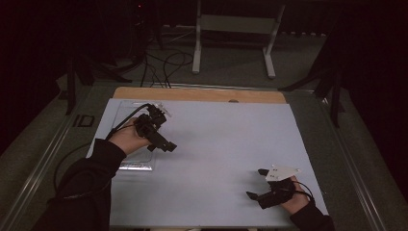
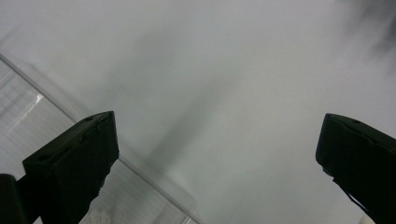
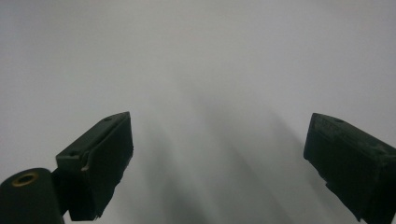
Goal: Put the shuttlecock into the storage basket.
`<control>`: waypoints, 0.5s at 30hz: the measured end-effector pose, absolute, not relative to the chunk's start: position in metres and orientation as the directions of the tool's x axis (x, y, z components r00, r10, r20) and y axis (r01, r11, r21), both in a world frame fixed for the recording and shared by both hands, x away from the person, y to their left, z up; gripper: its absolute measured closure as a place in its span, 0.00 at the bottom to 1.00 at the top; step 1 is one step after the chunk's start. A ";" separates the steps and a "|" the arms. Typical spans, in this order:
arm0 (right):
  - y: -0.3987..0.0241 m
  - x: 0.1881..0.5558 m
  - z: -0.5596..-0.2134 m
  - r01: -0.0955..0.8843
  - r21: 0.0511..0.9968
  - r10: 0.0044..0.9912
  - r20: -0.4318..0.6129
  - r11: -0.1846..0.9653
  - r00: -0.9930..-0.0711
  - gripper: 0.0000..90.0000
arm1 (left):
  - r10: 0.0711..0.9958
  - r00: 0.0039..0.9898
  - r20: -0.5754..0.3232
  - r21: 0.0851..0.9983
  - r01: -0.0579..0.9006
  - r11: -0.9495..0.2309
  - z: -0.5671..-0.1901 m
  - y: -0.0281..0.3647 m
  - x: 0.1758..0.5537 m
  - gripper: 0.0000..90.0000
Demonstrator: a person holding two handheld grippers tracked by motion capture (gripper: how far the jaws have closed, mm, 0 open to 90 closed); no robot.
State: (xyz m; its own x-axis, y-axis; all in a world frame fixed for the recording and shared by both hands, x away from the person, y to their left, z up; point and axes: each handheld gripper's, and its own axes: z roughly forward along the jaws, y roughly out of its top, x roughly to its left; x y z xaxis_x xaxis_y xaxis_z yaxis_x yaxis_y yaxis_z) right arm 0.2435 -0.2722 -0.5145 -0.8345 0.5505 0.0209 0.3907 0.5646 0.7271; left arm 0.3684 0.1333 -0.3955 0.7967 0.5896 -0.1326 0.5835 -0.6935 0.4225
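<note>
My left gripper (image 1: 162,130) is held over the left part of a pale grey mat (image 1: 221,144), above the right edge of a clear plastic tray (image 1: 137,162). In the left gripper view the left gripper (image 2: 218,126) stands wide open with nothing between its jaws, and the clear plastic tray (image 2: 28,107) runs under the left jaw. My right gripper (image 1: 256,183) rests low at the mat's near right corner, with a grey plate (image 1: 281,172) on top. The right gripper (image 3: 219,123) is also wide open over bare mat (image 3: 210,56).
A wooden table edge (image 1: 202,94) shows beyond the mat. On the floor behind lie black cables (image 1: 163,62) and a white stand frame (image 1: 235,24). Dark tripod legs (image 1: 332,86) stand at the right, and a metal rail (image 1: 43,159) runs along the left.
</note>
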 end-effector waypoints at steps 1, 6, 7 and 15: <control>-0.272 0.243 -0.514 0.389 0.729 0.549 0.021 0.563 -0.835 0.09 | 0.585 0.800 -0.133 0.424 0.580 -0.696 -0.396 0.132 0.368 0.00; -0.273 0.244 -0.514 0.390 0.727 0.551 0.019 0.565 -0.834 0.09 | 0.556 0.820 -0.137 0.421 0.557 -0.716 -0.398 0.123 0.365 0.00; -0.273 0.244 -0.514 0.390 0.728 0.550 0.022 0.563 -0.835 0.09 | 0.550 0.824 -0.134 0.424 0.549 -0.720 -0.398 0.121 0.365 0.00; -0.273 0.243 -0.514 0.388 0.728 0.550 0.019 0.565 -0.835 0.09 | 0.513 0.849 -0.124 0.436 0.512 -0.740 -0.401 0.107 0.357 0.00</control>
